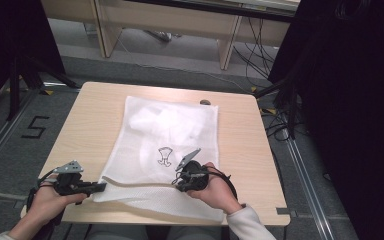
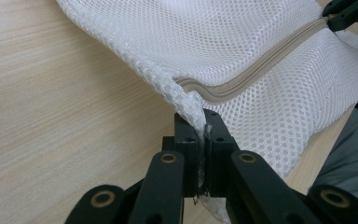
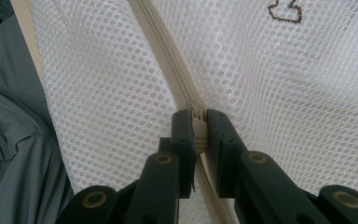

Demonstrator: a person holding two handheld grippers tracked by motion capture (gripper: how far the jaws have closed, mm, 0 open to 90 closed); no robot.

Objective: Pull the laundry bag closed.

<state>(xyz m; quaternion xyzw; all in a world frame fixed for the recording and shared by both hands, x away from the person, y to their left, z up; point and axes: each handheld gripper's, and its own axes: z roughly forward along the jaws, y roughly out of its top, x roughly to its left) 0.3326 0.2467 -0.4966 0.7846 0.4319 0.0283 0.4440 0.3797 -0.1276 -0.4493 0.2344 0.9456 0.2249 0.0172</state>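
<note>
Left claw (image 2: 202, 128) clamps the mesh laundry bag's (image 1: 170, 135) corner at the tabletop's (image 1: 245, 150) near edge; right claw (image 3: 196, 127) pinches the zipper slider (image 3: 198, 115). Uneven pulling could snag mesh in the zipper (image 2: 261, 70).

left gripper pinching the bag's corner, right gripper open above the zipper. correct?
Not quite: the right gripper is shut on the zipper pull of the mesh bag, as the right gripper view shows. The left gripper does pinch the bag's corner.

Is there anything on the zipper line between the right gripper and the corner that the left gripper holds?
Nothing visible. The right gripper is shut on the zipper pull; the left gripper pinches the mesh bag corner. Between them the beige zipper runs bare.
</note>
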